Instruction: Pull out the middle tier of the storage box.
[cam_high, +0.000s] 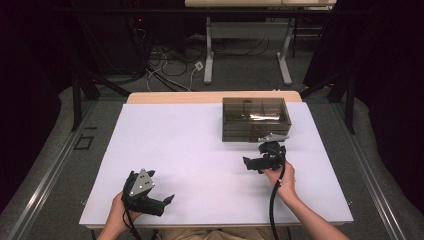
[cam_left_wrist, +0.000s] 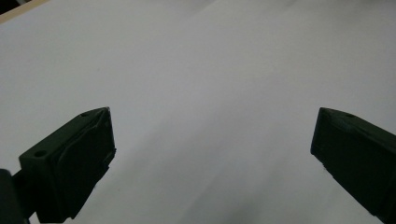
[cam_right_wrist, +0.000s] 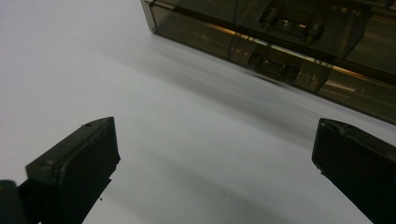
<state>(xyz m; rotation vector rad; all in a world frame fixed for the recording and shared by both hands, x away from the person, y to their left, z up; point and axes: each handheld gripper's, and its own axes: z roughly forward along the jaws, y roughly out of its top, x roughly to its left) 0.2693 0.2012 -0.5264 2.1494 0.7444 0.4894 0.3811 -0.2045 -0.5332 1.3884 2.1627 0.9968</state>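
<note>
A dark, see-through plastic box (cam_high: 255, 119) with a closed lid stands at the back right of the white table (cam_high: 190, 145). My right gripper (cam_high: 258, 154) hovers just in front of the box, held by a hand, its jaws open with nothing between them. In the right gripper view the box (cam_right_wrist: 280, 42) lies ahead, slightly to the right, and its front latch (cam_right_wrist: 273, 68) faces my right gripper (cam_right_wrist: 215, 140). My left gripper (cam_high: 161, 191) rests near the table's front left edge, open and empty. In the left gripper view the left gripper (cam_left_wrist: 212, 133) looks across bare white tabletop.
A wooden strip (cam_high: 215, 96) borders the table's far edge. Beyond it stand the legs of another desk (cam_high: 209, 55), with loose cables (cam_high: 170, 67) on the floor. Dark curtains flank both sides.
</note>
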